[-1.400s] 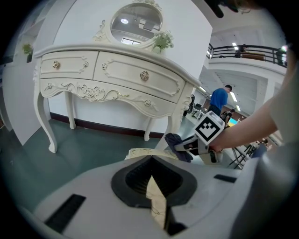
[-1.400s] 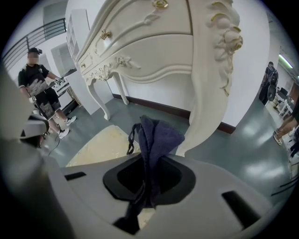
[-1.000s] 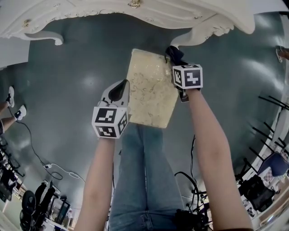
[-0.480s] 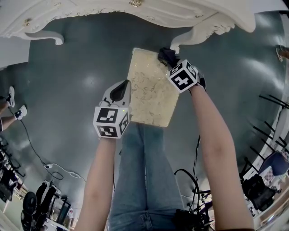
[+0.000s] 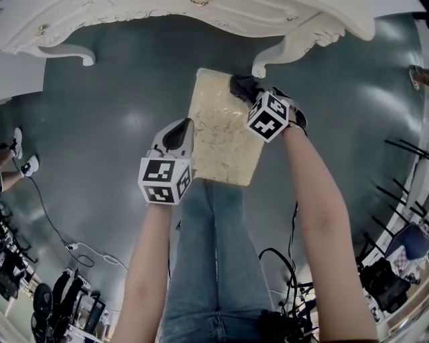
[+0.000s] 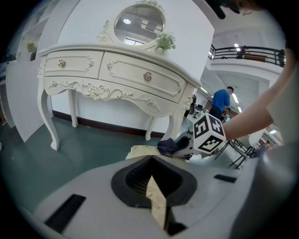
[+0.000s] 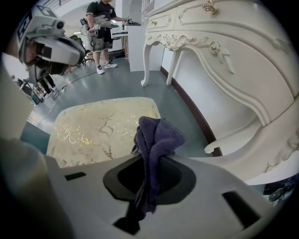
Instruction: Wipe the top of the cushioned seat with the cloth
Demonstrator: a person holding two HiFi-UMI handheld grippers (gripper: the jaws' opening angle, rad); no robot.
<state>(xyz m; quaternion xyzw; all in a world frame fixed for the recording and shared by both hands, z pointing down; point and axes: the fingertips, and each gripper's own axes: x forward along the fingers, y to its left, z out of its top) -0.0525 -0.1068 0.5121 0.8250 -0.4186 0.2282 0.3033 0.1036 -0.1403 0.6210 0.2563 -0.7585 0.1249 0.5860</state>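
Gripping a bunched dark blue cloth (image 7: 156, 135), the right claw (image 7: 149, 161) is seen with its jaws closed on the fabric, which rises out of the jaws in a fold and hangs down between them. From the head view, that cloth (image 5: 242, 86) is held at the far right corner of the cushioned seat (image 5: 221, 134), against the seat top, with the right claw (image 5: 252, 92) angled in from the seat's right edge and its marker cube (image 5: 268, 115) tilted. The cushioned seat (image 7: 98, 130) is covered in cream fabric with a gold leaf pattern and stands on the grey-green floor (image 5: 100, 120), just in front of the white carved dressing table (image 5: 201, 13), whose curved leg (image 5: 281, 50) is close beside the cloth. The left claw (image 5: 179, 134) is placed at the seat's left edge, toward the near left corner; in the left gripper view its jaws are closed on a strip of the patterned cream seat fabric, and the left claw (image 6: 152, 179) is pointed across the cushioned seat (image 6: 140, 150) toward the cloth (image 6: 168, 145) and the right claw (image 6: 182, 144). The near edge of the seat is met by the person's jeans (image 5: 214, 254). Cables (image 5: 80, 254) are laid on the floor to the left.
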